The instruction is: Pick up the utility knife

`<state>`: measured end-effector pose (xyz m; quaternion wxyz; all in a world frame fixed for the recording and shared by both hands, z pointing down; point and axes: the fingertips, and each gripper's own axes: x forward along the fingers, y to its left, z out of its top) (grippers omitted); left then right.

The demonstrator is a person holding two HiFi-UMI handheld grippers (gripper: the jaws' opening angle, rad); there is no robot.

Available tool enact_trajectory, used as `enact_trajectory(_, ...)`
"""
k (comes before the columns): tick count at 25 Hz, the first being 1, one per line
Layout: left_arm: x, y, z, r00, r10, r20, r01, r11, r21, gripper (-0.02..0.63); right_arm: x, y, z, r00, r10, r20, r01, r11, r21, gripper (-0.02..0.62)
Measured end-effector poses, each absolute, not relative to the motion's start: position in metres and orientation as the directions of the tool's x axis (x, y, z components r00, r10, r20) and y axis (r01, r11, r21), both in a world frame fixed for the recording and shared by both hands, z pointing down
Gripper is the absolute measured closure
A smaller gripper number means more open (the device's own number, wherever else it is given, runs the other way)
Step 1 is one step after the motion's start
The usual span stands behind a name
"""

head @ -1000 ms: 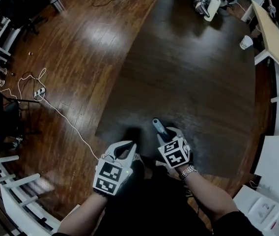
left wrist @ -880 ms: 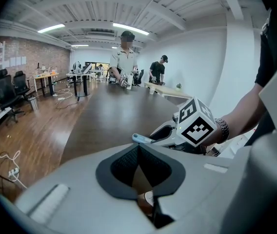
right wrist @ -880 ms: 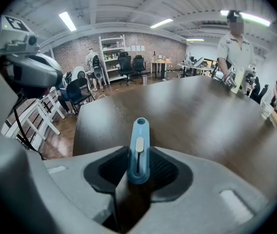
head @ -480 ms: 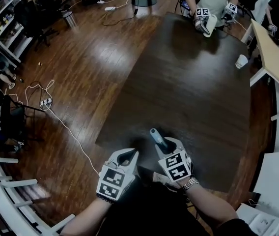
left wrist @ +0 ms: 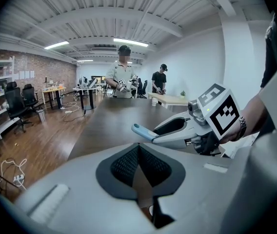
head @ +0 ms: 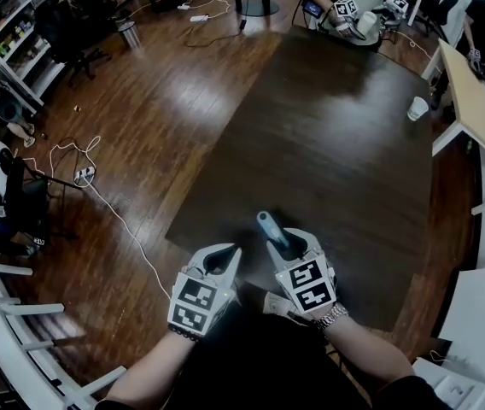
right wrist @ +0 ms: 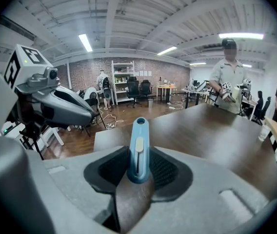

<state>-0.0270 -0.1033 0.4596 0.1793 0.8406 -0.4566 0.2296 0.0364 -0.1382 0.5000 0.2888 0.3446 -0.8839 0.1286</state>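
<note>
Dark tabletop lay below in the head view, my right claw clamping the utility knife above it. Left gripper view: left claw pinched together, empty. Right gripper view: the grip looked shallow, so I feared the knife might pivot out.

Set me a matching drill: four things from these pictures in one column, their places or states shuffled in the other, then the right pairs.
Things
1. blue plastic utility knife
2. left claw
3. white paper cup
4. white power strip

Places or states
A. lies on the wooden floor
B. stands by the dark table's right edge
C. shut, nothing between its jaws
D. clamped in the right claw

Pairs: 1-D, 2-C, 3-B, 4-A
</note>
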Motion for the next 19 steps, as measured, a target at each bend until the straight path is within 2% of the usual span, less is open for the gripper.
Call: enact_trajectory(19,-0.016,-0.101,0.455,0.47,-0.703,0.533,-0.854,-0.515,0.075,0.591,0.042,-0.133,0.488,-0.609,-0.543,0.578,-0.674,0.739,-0.015,0.468)
